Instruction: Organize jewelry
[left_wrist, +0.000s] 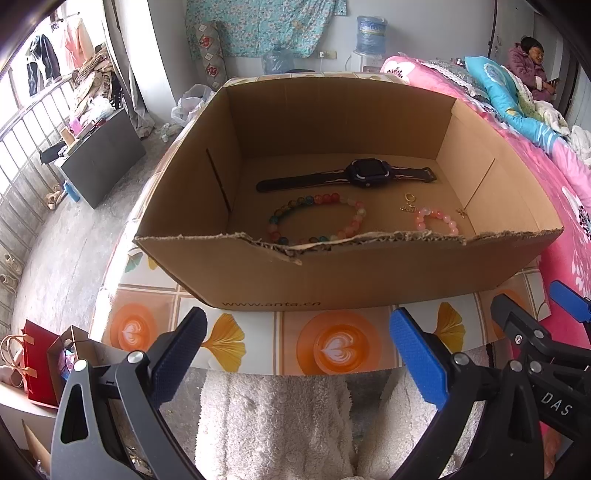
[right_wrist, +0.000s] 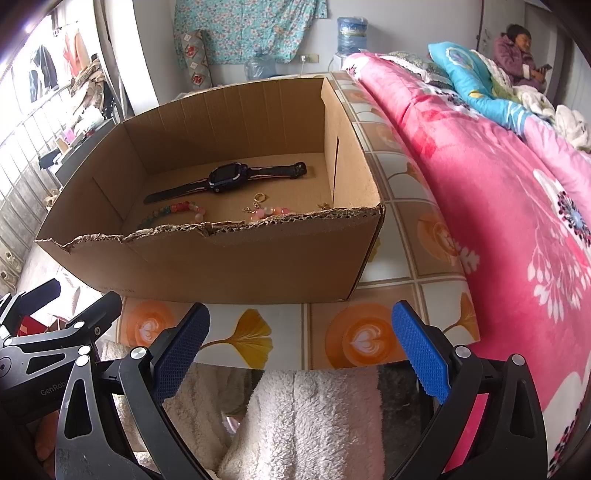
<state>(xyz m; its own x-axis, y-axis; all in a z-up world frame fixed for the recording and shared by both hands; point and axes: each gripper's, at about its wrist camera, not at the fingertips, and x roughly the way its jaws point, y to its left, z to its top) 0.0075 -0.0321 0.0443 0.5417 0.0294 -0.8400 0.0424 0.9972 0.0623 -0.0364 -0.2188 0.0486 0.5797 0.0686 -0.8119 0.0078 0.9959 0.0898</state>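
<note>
An open cardboard box (left_wrist: 258, 280) (right_wrist: 221, 266) stands on a small table with a patterned cloth (left_wrist: 258, 343) (right_wrist: 424, 229). Inside lie a dark smartwatch (left_wrist: 364, 173) (right_wrist: 225, 179), a multicoloured bead bracelet (left_wrist: 317, 201) (right_wrist: 184, 207), a pink bead bracelet (left_wrist: 437, 218) (right_wrist: 269, 212), a gold ring (left_wrist: 409, 196) (right_wrist: 259, 197) and small gold pieces (left_wrist: 461, 211). My left gripper (left_wrist: 299, 354) is open and empty, in front of the box's near wall. My right gripper (right_wrist: 301, 350) is open and empty, just right of the left one; it also shows in the left wrist view (left_wrist: 532, 332).
A bed with a pink floral blanket (right_wrist: 498, 184) borders the table's right side. A person (right_wrist: 517, 55) sits at the far end. A red bag (left_wrist: 40, 362) and a dark low table (left_wrist: 99, 155) stand on the floor to the left. White fleece (left_wrist: 273, 424) lies below the grippers.
</note>
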